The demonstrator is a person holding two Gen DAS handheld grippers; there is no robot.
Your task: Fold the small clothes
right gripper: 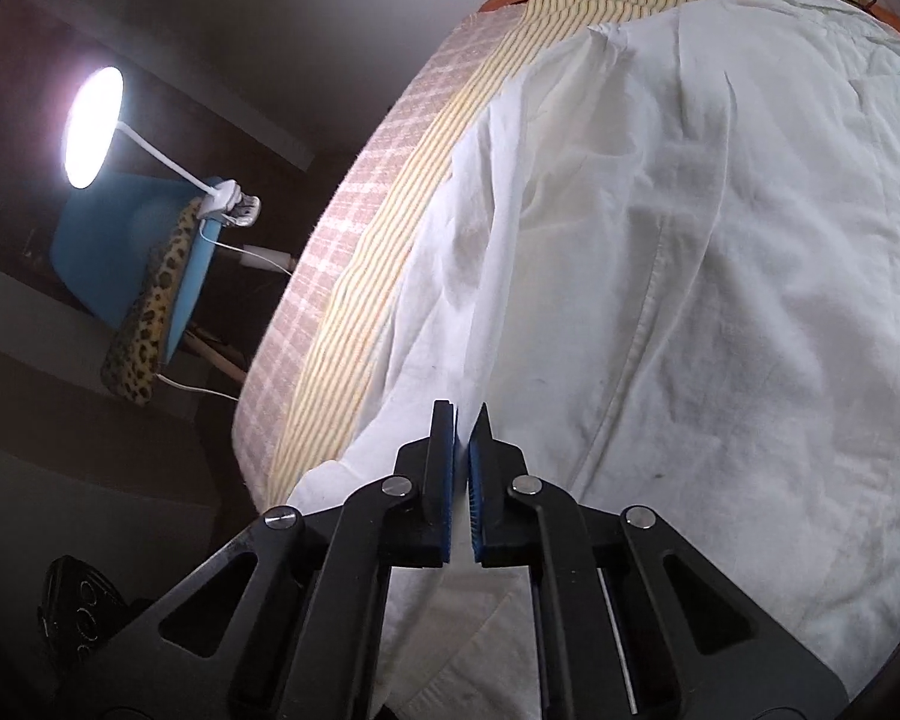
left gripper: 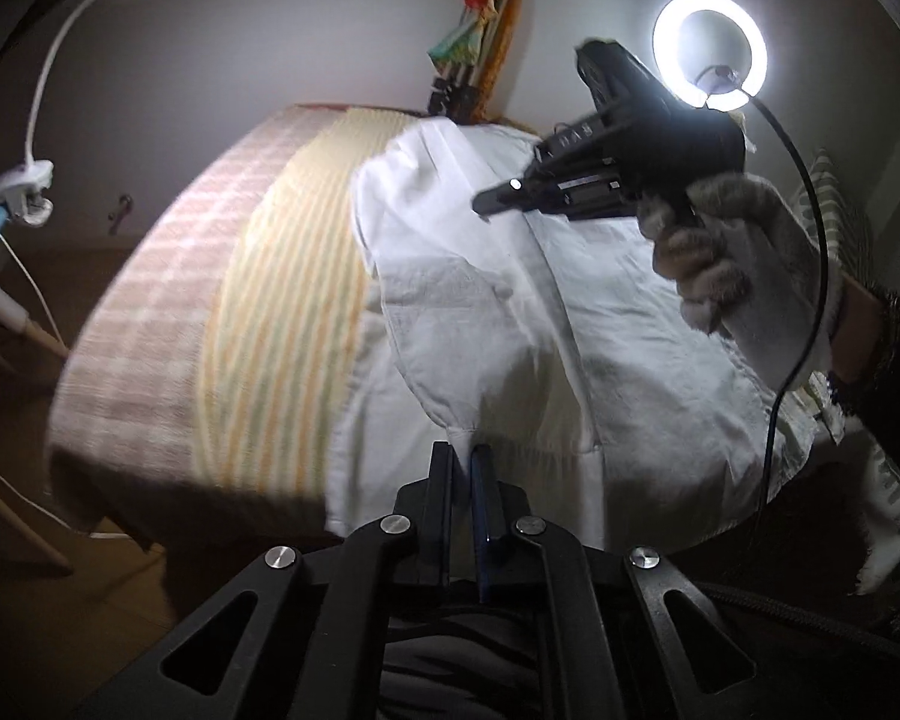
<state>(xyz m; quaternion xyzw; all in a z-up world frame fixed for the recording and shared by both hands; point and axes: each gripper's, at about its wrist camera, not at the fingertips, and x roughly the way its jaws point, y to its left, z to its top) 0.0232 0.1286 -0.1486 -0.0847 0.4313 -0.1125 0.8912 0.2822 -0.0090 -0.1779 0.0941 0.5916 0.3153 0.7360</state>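
The left gripper (left gripper: 463,468) is pinching a fold of the white garment (left gripper: 510,312) between its nearly closed fingers, near the front edge of the table. The right gripper (right gripper: 462,426) is holding its blue-padded fingers (right gripper: 447,450) narrow, with a thin gap between them; whether cloth is sitting in that gap cannot be told. In the left wrist view, that right gripper is hovering above the garment's far part, gripped by a gloved right hand (left gripper: 732,252). The garment is lying spread over most of the table, creased, with a long seam (right gripper: 642,324) running down it. Under it, a yellow striped cloth (left gripper: 282,276) and a pink checked cloth (left gripper: 168,300) are covering the table's left side. A ring light (left gripper: 709,57) is glowing beyond the far edge, and a clamp lamp (right gripper: 93,126) is shining off to the left.
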